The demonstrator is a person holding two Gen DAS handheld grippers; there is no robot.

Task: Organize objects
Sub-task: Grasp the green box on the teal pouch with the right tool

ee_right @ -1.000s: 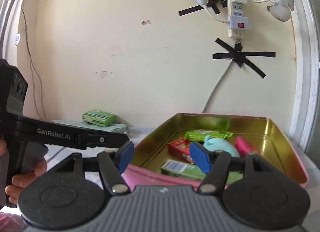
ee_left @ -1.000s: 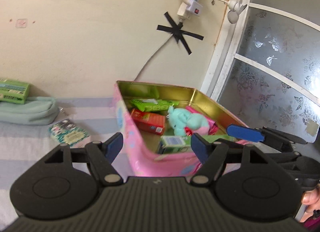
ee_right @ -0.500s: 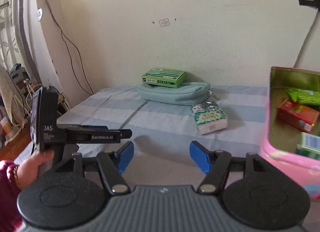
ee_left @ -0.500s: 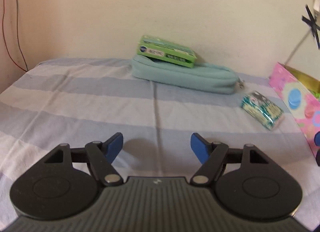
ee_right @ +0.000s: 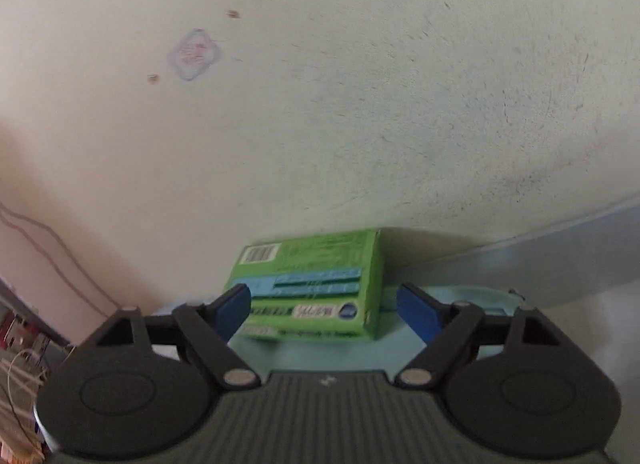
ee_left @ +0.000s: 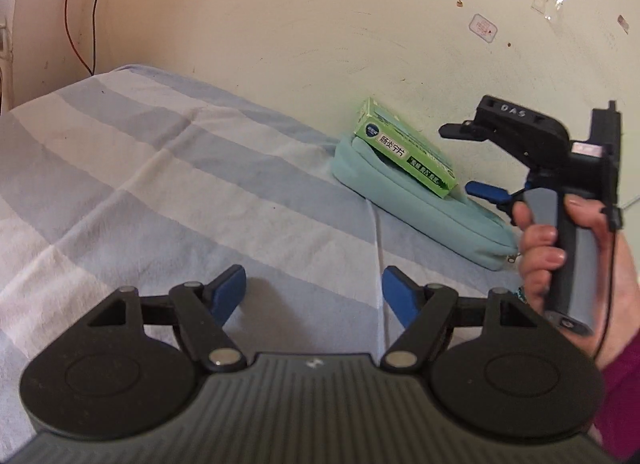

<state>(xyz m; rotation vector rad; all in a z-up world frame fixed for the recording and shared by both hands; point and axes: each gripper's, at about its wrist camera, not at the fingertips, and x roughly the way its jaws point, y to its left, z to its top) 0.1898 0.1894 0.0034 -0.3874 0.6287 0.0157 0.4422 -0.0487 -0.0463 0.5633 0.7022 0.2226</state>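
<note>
Within the last second the right gripper had swung from the pink tin to the green cardboard box atop the teal fabric pouch at the bed's wall edge, jaws spread, apparently straddling it; the left gripper hung released, empty.

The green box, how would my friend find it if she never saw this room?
Look where the striped bedsheet meets the cream wall. A long pale teal pouch lies there along the wall, and the green box sits on top of it. It is the only bright green, hard-edged thing there, with printed writing and a barcode.
</note>
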